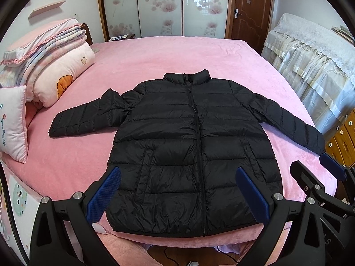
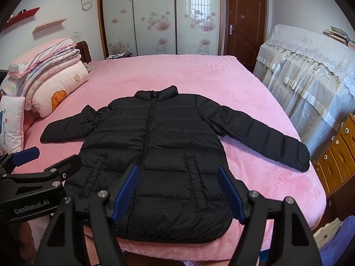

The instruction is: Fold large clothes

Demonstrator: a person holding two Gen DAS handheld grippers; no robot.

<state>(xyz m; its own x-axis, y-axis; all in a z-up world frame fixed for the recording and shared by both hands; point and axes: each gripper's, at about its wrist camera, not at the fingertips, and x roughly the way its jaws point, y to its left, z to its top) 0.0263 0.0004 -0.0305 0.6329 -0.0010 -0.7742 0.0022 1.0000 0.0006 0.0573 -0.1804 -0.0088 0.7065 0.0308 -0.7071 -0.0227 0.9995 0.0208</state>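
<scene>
A black puffer jacket (image 1: 190, 146) lies flat and zipped on the pink bed (image 1: 177, 53), collar away from me, both sleeves spread out to the sides. In the right wrist view the same jacket (image 2: 155, 155) fills the middle of the bed (image 2: 177, 73). My left gripper (image 1: 177, 190) hovers open above the jacket's hem, nothing between its blue pads. My right gripper (image 2: 177, 190) is also open over the hem, holding nothing. Each gripper shows in the other's view: the right one (image 1: 310, 166) at the right edge, the left one (image 2: 53, 159) at the left edge.
Folded quilts and pillows (image 1: 51, 71) are piled at the bed's left end. A lace-covered piece of furniture (image 1: 310, 62) and a wooden drawer unit (image 1: 341, 139) stand along the right. Wardrobe doors (image 1: 162, 6) and a brown door (image 1: 250, 8) are behind the bed.
</scene>
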